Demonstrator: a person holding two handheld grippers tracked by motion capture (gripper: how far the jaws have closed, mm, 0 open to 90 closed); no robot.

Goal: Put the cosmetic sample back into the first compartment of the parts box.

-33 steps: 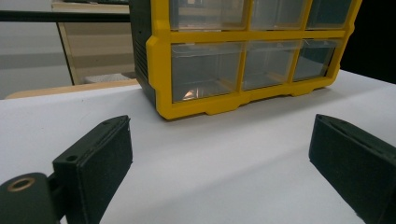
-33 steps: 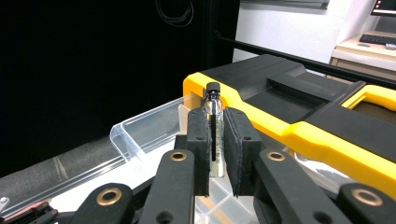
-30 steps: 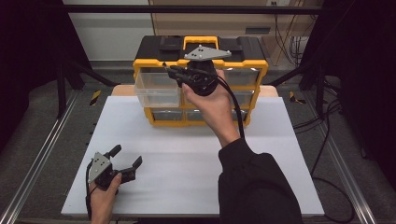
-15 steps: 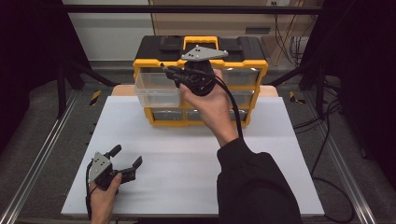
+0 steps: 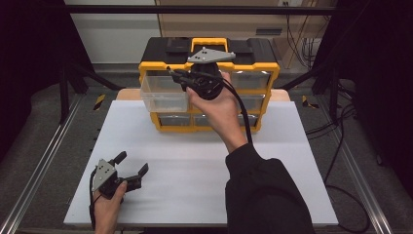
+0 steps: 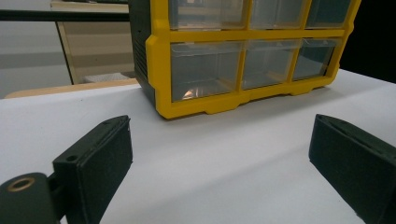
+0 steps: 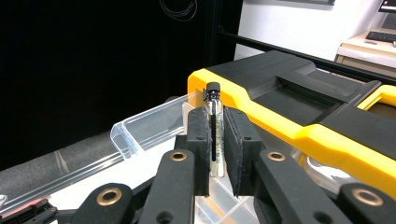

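Note:
A yellow and black drawer organizer [image 5: 253,68] stands at the back of the white table; its top-left clear drawer [image 5: 163,96] is pulled out. My right gripper [image 5: 176,77] hovers over that open drawer [image 7: 140,128], shut on a small glass vial [image 7: 214,121] with a black cap, held upright between the pads. My left gripper [image 5: 130,164] rests near the table's front left corner, open and with nothing in it. In the left gripper view the organizer [image 6: 161,56] stands ahead, beyond the wide-apart pads [image 6: 100,154].
The white table top [image 5: 292,161] lies between the organizer and the front edge. Metal rails [image 5: 44,161] run along both sides. Cables [image 5: 341,146] trail on the floor at the right. The organizer's black lid and yellow handle [image 5: 216,44] rise behind the right gripper.
My right gripper with the vial has shifted slightly left, over the pulled-out drawer. The left gripper has stayed put.

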